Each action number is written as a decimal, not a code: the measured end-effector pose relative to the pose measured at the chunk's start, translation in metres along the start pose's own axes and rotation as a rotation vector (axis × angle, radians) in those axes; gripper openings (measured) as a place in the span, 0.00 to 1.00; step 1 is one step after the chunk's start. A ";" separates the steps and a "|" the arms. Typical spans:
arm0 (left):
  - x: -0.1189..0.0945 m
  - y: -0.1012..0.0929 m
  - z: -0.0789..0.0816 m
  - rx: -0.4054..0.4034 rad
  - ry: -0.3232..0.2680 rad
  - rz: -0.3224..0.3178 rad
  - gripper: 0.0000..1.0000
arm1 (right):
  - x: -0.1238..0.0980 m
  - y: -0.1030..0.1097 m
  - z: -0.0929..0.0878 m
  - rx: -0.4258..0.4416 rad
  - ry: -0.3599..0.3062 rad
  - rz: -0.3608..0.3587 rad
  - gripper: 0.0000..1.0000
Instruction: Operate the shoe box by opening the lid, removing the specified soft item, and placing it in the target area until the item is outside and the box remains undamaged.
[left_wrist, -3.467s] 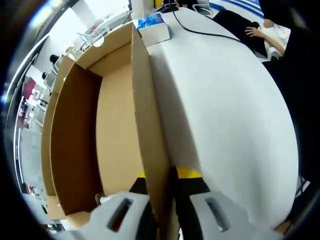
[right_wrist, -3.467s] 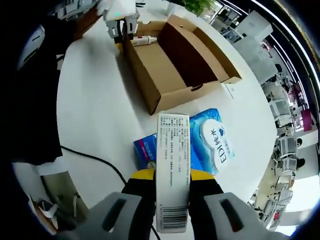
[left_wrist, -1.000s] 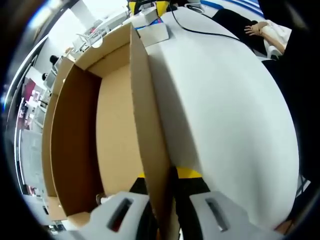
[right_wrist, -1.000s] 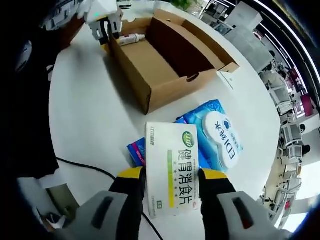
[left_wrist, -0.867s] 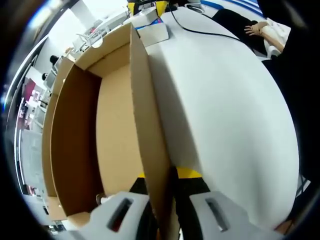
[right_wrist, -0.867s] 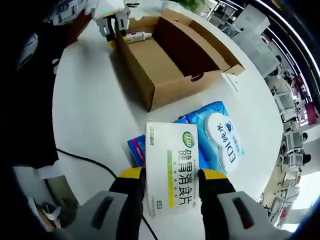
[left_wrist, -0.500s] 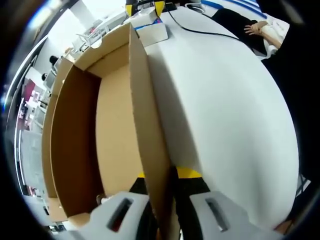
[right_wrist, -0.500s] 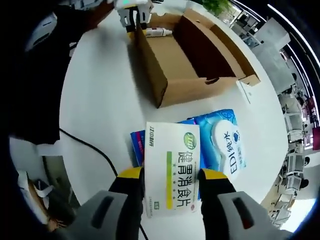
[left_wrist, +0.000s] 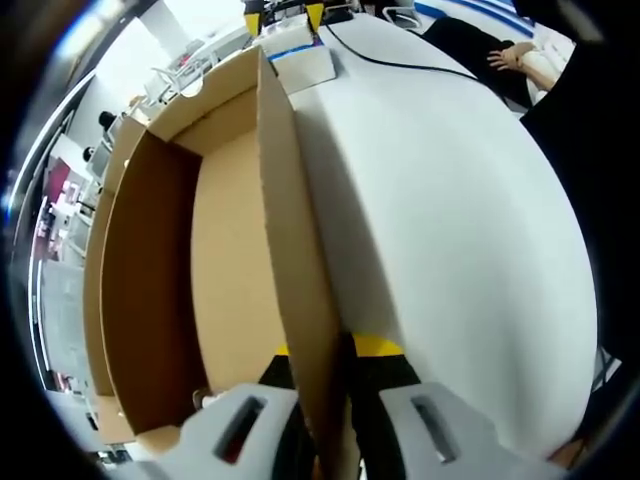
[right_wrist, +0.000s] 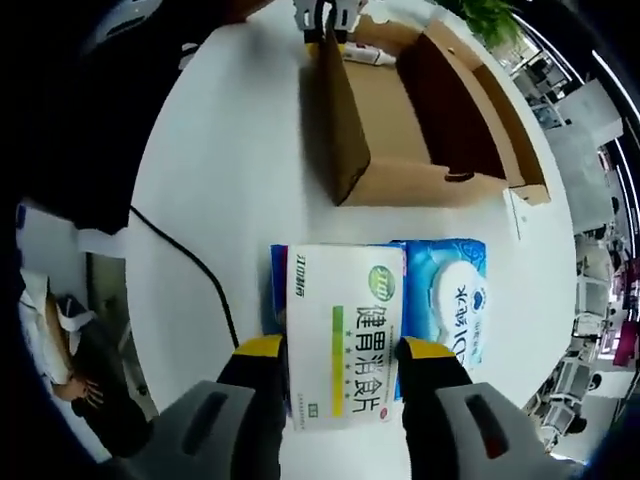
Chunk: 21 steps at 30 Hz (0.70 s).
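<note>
On a white counter (right_wrist: 220, 180), the open cardboard shoe box (right_wrist: 400, 120) has its side wall (left_wrist: 295, 260) clamped by the left gripper (left_wrist: 325, 400) fingers; the right gripper (right_wrist: 340, 385) fingers grip a white-and-green packet (right_wrist: 345, 330) above a blue wipes pack (right_wrist: 455, 305) beside the box

The flat white carton with green print (right_wrist: 345, 335), clamped between the jaws of the right hand-held gripper (right_wrist: 340, 375), has been turned: 3.5 s ago it showed its narrow barcoded side, and since 1.0 s ago it has shown its broad printed face. It has also come down over the blue packet with a white oval lid (right_wrist: 450, 310) and now covers that packet's left part. In the left gripper view, the right hand-held gripper's yellow-tipped jaws (left_wrist: 285, 12) have appeared at the top edge, above the small white box (left_wrist: 305, 62) lying beyond the open brown cardboard shoe box (left_wrist: 215, 260).
</note>
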<state>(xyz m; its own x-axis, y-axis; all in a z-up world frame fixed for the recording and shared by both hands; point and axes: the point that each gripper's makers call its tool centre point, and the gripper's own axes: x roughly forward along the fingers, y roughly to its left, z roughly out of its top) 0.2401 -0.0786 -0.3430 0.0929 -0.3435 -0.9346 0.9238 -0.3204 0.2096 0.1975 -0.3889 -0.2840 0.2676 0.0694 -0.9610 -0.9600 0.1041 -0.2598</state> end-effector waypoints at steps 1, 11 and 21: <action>0.000 0.000 0.000 0.000 0.000 0.000 0.06 | 0.000 0.001 0.001 0.000 0.001 0.001 0.44; 0.000 0.000 0.000 0.000 -0.001 -0.001 0.06 | 0.001 0.000 -0.001 0.021 0.017 0.016 0.44; 0.000 0.000 0.000 -0.001 -0.001 0.000 0.06 | 0.001 0.000 -0.002 0.027 0.002 0.011 0.45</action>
<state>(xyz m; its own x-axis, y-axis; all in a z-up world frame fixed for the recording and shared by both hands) 0.2403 -0.0784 -0.3432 0.0929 -0.3445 -0.9342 0.9240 -0.3197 0.2098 0.1975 -0.3909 -0.2850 0.2568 0.0689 -0.9640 -0.9603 0.1306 -0.2465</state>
